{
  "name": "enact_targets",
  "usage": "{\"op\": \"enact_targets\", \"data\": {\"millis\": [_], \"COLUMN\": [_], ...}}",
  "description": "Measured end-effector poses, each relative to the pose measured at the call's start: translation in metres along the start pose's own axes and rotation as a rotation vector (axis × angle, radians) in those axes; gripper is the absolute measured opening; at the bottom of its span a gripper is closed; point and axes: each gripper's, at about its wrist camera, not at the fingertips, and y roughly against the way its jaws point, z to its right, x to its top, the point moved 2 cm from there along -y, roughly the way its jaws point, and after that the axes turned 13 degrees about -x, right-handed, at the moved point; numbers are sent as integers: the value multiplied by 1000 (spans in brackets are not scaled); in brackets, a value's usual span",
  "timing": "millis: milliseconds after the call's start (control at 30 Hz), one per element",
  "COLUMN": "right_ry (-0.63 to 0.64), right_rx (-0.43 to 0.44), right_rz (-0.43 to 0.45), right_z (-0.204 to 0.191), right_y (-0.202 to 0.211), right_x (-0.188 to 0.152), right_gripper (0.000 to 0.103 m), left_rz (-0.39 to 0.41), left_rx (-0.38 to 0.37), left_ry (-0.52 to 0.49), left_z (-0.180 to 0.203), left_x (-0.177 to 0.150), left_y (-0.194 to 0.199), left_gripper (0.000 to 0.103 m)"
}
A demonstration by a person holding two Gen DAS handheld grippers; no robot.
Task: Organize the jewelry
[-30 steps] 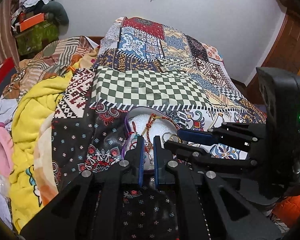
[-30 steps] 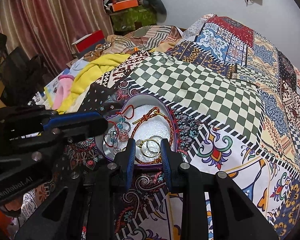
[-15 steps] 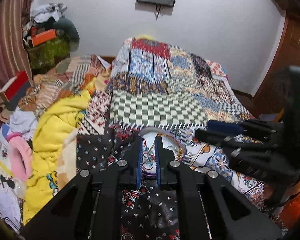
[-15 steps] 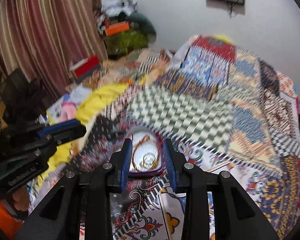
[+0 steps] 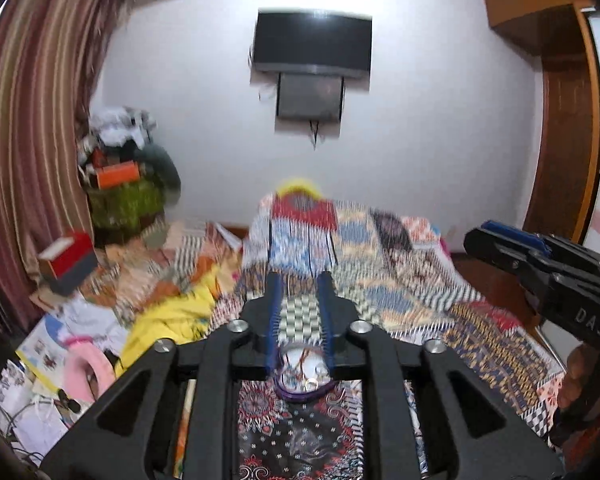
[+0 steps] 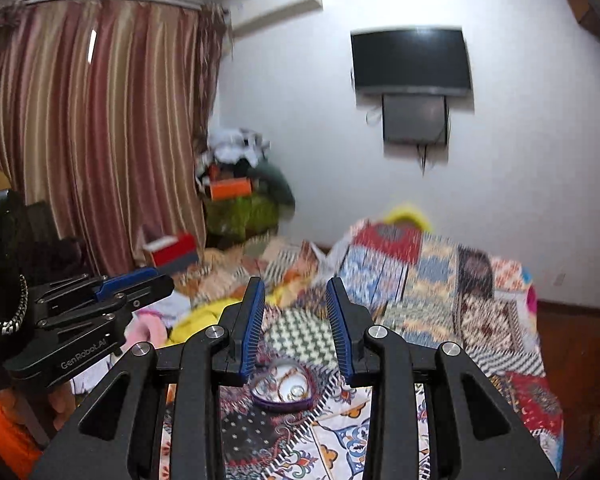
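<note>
Jewelry sits piled in the purple heart-shaped tin [image 6: 282, 390], which lies on the patterned bedspread [image 6: 380, 436] just ahead of my fingers; from the left wrist view the same tin [image 5: 305, 376] shows between the blue pads, with red cords and what look like metal rings on a white lining, though blur hides the detail. My left gripper [image 5: 299, 284] is parted and carries nothing, and my right gripper [image 6: 296, 288] stands wider apart, also empty, both held above the bed and clear of the tin. I see no loose pieces on the spread around it, so I judge the gathering is done or close to done; no lid is in view, so I cannot tell whether closing the tin is left. Beyond lie the checkered patch [image 6: 304, 334], a yellow blanket [image 5: 172, 320], then the striped curtain [image 6: 100, 140] and the wall-mounted television [image 6: 411, 60].
</note>
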Motion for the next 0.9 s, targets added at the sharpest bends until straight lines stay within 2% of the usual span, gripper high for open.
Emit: {"op": "enact_targets", "data": {"millis": [100,167,233,333,467,567,633,900], "right_ry": [-4,1,1,-10,-27,-32,-40,-60], "right_rx": [-11,-34,-75,-119,-161,-182,-178,-173], "right_rz": [63,98,134,176,207,220,212,189], "right_z": [-8,-11,-13,-14,-14,-11,-10,-5], "right_y": [28,40,49,63,72,73,74,76], "right_x": [3,2,1,0,0,-1,-3,-9], "right_gripper": [34,46,64,82,101,103,103,103], "left_rz": [78,110,141,176,193,201,201,222], "left_rx": [26,33,40,69,93,101,111,116], "left_ry": [-35,-44,-48,-52,-52,-58,-62,-67], "left_z": [13,19,25,29,31,32,31,34], "left_x": [6,7,7,5,3,2,2,-3], "left_y": [29,43,57,72,82,88,87,97], "left_gripper": [29,33,43,55,69,74,91,97]}}
